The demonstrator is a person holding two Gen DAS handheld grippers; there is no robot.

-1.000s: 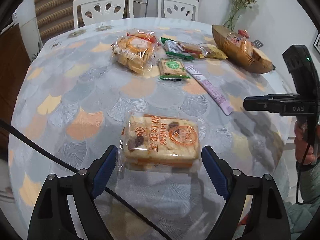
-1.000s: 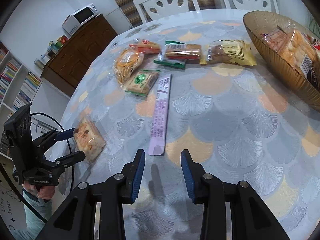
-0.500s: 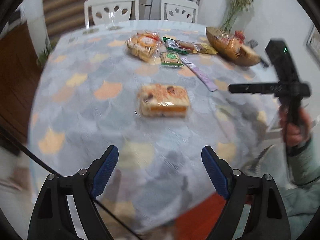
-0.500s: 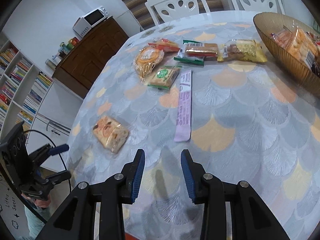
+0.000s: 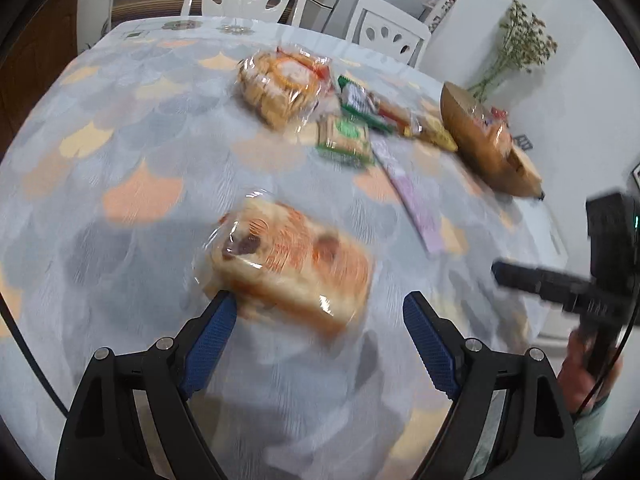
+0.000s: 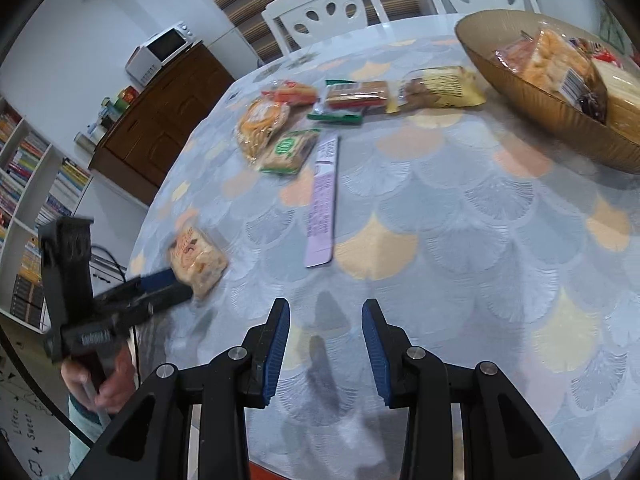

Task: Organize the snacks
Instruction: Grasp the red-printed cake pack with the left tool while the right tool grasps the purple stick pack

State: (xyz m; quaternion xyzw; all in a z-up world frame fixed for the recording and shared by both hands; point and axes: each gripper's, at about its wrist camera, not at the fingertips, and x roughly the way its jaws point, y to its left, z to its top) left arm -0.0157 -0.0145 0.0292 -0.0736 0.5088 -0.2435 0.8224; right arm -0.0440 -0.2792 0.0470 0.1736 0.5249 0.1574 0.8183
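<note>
1. Lower centre of left wrist view: left gripper [image 5: 316,312] back down at bread pack [image 5: 288,268], jaws apart, one pad touching wrapper; was farther off half a second ago.
2. Bottom of right wrist view: right gripper [image 6: 325,332] narrowly apart, empty, over counter [image 6: 460,208].
3. Grasp likely next; bowl [image 6: 540,96] as destination.

A home dining room. A round table [image 6: 440,208] under a scallop-patterned cloth fills the middle of the frame, with white dining chairs [image 6: 324,16] at the top edge. At upper left a microwave [image 6: 160,50] sits on a brown wooden sideboard [image 6: 160,120]; bookshelves [image 6: 28,184] line the left edge. Dried flowers [image 5: 520,40] stand upper right in the left wrist view.
</note>
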